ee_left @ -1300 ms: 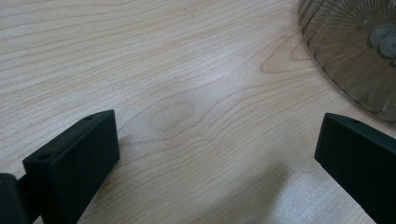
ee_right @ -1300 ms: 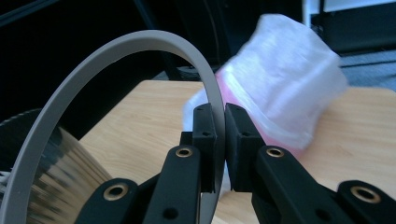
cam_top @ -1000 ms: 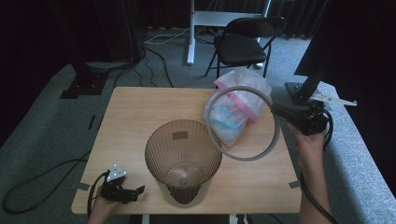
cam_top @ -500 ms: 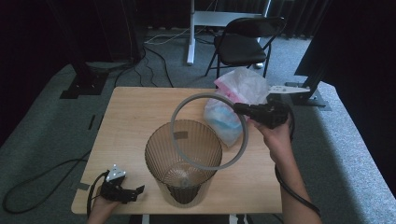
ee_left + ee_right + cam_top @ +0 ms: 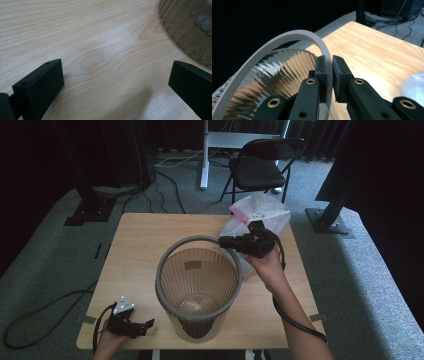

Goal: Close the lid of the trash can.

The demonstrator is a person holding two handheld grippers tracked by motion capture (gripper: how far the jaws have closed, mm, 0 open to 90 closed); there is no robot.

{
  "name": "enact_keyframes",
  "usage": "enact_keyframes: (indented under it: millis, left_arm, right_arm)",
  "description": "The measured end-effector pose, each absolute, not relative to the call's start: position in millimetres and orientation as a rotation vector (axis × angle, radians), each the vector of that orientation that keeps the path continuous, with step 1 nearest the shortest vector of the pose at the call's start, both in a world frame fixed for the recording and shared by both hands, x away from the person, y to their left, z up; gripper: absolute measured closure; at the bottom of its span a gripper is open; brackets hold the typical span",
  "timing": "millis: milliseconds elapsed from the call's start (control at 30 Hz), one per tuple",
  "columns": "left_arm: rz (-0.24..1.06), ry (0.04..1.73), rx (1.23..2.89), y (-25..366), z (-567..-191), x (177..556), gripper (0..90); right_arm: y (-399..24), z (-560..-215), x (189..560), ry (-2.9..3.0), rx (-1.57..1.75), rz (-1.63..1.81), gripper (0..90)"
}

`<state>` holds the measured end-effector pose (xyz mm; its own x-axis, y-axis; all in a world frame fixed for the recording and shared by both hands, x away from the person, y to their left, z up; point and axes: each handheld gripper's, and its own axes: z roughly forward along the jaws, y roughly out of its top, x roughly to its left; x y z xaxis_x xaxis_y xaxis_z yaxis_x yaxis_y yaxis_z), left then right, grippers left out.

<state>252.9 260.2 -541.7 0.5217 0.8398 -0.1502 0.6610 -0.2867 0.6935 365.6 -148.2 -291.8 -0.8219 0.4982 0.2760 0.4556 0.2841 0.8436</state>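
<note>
The bin [image 5: 199,292] stands on the near middle of the tabletop [image 5: 140,245], close to the near edge. The far left half of the tabletop lies bare, and a bare strip runs along the right edge beside the forearm.

The right gripper [image 5: 223,240] is clamped on the grey ring [image 5: 167,257], its jaws pinching the ring's far right rim; in the right gripper view the ring [image 5: 287,37] passes between the nearly closed jaws of the right gripper [image 5: 330,65], with the ribbed wall of the bin [image 5: 274,75] right under it. The ring lies over the mouth of the bin; whether it sits fully on the rim I cannot tell.

A second ago the ring hung tilted over the far right of the tabletop, above the plastic bag; since then the right hand has carried it left and nearer, over the bin. The left gripper [image 5: 145,325] has stayed at the near left corner, jaws wide apart and holding nothing; the left gripper [image 5: 115,82] looks across bare wood towards the base of the bin [image 5: 190,27].

The plastic bag [image 5: 260,212] lies at the far right, just behind the right hand. Beyond the tabletop stand a folding chair [image 5: 260,167] and cables [image 5: 165,170] on the carpet.
</note>
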Motion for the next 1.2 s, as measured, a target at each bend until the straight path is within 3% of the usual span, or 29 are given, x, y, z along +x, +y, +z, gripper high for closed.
enact_keyframes:
  millis: [633,767,1200]
  left_arm:
    - [0.317,1.216,2.050,259,-542,253,0.0]
    - [0.319,1.216,2.050,259,-542,253,0.0]
    - [0.323,1.213,2.051,259,-542,252,0.0]
  right_arm:
    - [-140,-309,370,2.592,0.939,1.537,82.1]
    - [-140,-307,369,2.592,0.929,1.540,59.7]
    - [-147,-315,367,2.466,1.033,1.515,13.1]
